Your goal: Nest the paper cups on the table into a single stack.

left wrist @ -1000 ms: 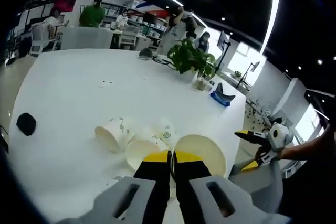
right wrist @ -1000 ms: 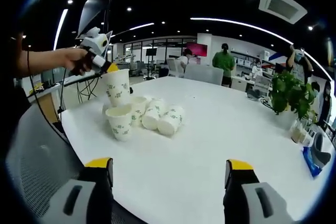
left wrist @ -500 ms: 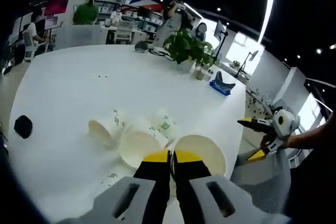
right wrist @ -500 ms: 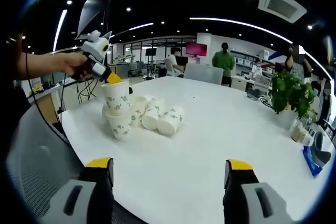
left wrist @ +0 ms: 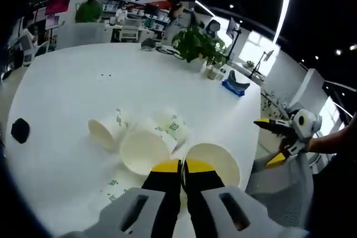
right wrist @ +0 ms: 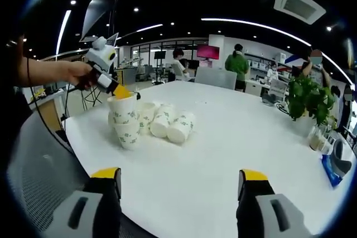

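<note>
My left gripper (left wrist: 182, 165) is shut on the rim of a white paper cup (left wrist: 215, 161) with green print. In the right gripper view the left gripper (right wrist: 121, 90), held by a hand, has that cup (right wrist: 124, 106) sitting inside an upright cup (right wrist: 129, 133) near the table's left edge. Three more cups (right wrist: 167, 122) lie on their sides just beyond, touching each other. They appear as lying cups (left wrist: 146, 149) in the left gripper view too. My right gripper (right wrist: 178, 176) stands open over the white table (right wrist: 223, 154), well short of the cups, with nothing between its jaws.
A potted plant (right wrist: 307, 98) and a blue object (right wrist: 334, 168) stand at the table's far right side. A small black object (left wrist: 19, 129) lies on the table apart from the cups. A grey chair (right wrist: 39, 171) sits by the near edge. People stand in the background.
The left gripper has lowered its held cup down into the upright cup. The right gripper has stayed where it was, open.
</note>
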Motion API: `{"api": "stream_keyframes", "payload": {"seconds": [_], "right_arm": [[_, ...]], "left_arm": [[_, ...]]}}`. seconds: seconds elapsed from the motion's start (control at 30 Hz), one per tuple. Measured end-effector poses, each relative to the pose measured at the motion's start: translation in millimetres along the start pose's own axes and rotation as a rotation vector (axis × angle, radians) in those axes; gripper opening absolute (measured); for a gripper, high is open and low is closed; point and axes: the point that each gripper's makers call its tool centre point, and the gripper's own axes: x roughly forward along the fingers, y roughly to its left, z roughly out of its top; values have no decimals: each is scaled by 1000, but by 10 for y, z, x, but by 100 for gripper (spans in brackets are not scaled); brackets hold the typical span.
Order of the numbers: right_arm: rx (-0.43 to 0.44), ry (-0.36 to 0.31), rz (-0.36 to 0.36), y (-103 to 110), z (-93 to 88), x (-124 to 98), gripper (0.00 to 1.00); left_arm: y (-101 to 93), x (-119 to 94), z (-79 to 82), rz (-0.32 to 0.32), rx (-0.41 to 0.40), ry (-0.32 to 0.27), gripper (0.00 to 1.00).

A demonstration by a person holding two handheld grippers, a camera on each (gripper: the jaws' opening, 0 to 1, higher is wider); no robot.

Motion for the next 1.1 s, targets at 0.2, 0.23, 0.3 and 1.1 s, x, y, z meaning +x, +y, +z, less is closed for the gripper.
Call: {"api": "stream_keyframes", "payload": {"seconds": [0.2, 0.23, 0.3, 1.1], "right_arm": [[-3, 6, 2, 3, -7, 3, 87], [-4, 7, 2, 3, -9, 3, 87], [-6, 9, 2, 3, -10, 4, 86], [-6, 42, 14, 29, -62, 10, 81]], "left_arm": [[2, 43, -83, 8, 0, 16, 0], [-4, 47, -92, 10, 3, 20, 0], [2, 56, -112, 15, 12, 25, 0], [-3, 137, -235, 57, 142, 71, 0]]}}
